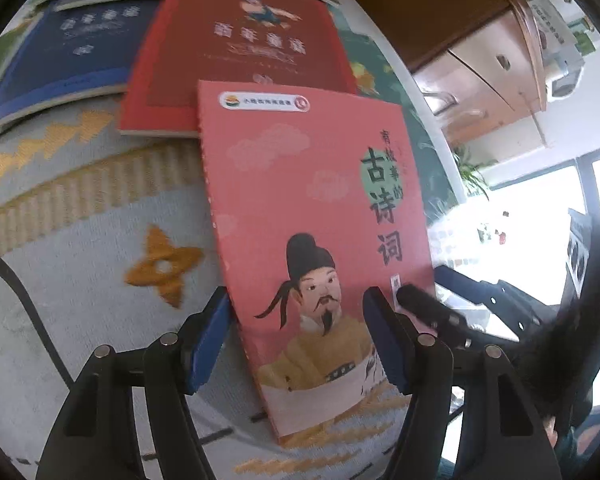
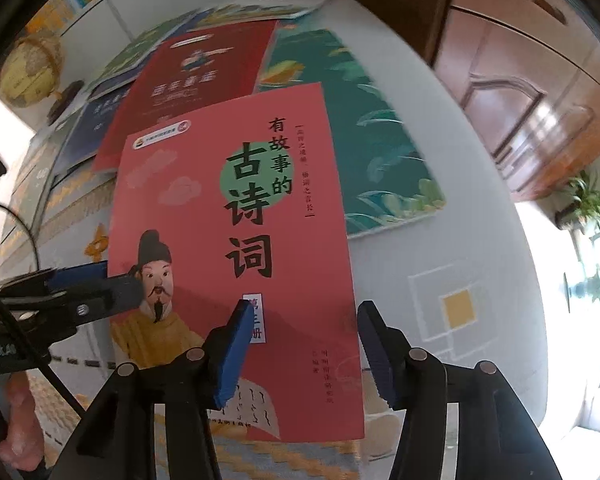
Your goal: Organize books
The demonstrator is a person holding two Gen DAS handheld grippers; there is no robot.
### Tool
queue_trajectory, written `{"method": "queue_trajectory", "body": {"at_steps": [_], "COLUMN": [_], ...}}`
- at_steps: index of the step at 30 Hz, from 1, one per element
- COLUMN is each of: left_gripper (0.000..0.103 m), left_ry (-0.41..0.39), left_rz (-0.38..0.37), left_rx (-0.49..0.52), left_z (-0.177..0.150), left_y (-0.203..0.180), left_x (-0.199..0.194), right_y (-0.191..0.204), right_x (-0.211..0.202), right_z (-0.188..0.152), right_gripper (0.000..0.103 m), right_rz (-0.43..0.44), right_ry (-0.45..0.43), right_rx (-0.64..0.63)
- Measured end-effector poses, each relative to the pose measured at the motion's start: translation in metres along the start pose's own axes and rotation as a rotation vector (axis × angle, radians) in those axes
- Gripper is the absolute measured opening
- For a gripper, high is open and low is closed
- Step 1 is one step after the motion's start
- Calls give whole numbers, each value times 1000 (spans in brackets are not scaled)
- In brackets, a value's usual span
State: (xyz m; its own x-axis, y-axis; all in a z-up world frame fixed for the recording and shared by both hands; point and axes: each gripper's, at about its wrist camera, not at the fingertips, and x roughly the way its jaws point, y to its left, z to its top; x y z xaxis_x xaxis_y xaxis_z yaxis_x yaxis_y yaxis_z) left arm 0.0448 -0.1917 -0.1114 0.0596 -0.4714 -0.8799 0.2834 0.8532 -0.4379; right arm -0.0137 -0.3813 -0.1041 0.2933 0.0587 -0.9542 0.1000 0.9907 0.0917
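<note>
Pink book (image 2: 236, 240) over rug (image 1: 80, 240); left gripper (image 1: 296, 336) and right gripper (image 2: 302, 350) spread wide, straddling its edges. Red book (image 1: 236, 48) behind.

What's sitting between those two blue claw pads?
In both views, the pink book lies between the left claw pads and the right claw pads.

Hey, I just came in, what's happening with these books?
A person is sorting books on a patterned rug, a hand-held gripper in each hand. Both work on the pink paperback with the cartoon poet cover. The left hand-held gripper and the right hand-held gripper are open, each astride one side of the cover; actual contact is unclear. Beyond it lie a dark red book, a navy blue book and a teal leaf-patterned book, overlapping loosely.
</note>
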Motion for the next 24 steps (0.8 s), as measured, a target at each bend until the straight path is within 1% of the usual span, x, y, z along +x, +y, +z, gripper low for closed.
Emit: {"method": "queue_trajectory", "body": {"at_steps": [2, 5, 8, 10, 12, 13, 14, 16, 17, 19, 21, 23, 24], "left_gripper": [64, 64, 64, 64, 64, 64, 64, 64, 64, 64, 62, 52, 45], "left_ry": [-10, -3, -4, -25, -74, -92, -124, -154, -160, -151, -122, -99, -89], "left_rz": [11, -11, -14, -9, -60, -96, -163, -220, -221, -188, -165, -153, -144], "left_rx": [-12, -28, -17, 8, 33, 39, 39, 36, 38, 51, 50, 27, 16], "left_z": [1, 1, -2, -3, -3, -2, -1, 1, 2, 2, -3, -6, -7], "left_y": [9, 19, 21, 15, 8, 6, 3, -1, -5, -11, -14, -11, -10], "left_x": [-5, -8, -9, -15, -30, -37, -48, -57, -56, -47, -33, -23, -19], "right_y": [13, 23, 25, 23, 19, 18, 16, 14, 13, 10, 9, 9, 9], "right_x": [3, 5, 7, 8, 9, 9, 9, 9, 9, 8, 8, 8, 7], "right_z": [0, -3, -3, -2, -1, 0, 0, 1, 1, 1, 0, -2, -3], "right_gripper": [53, 53, 53, 53, 54, 54, 54, 54, 54, 54, 54, 54, 54], "right_rz": [0, 16, 36, 38, 50, 56, 68, 95, 113, 138, 149, 153, 154], "right_ry": [7, 8, 9, 10, 9, 8, 5, 0, -3, -6, -11, -16, -19], "right_rx": [-37, -64, -70, -69, -52, -42, -29, -6, 10, 32, 41, 42, 42]}}
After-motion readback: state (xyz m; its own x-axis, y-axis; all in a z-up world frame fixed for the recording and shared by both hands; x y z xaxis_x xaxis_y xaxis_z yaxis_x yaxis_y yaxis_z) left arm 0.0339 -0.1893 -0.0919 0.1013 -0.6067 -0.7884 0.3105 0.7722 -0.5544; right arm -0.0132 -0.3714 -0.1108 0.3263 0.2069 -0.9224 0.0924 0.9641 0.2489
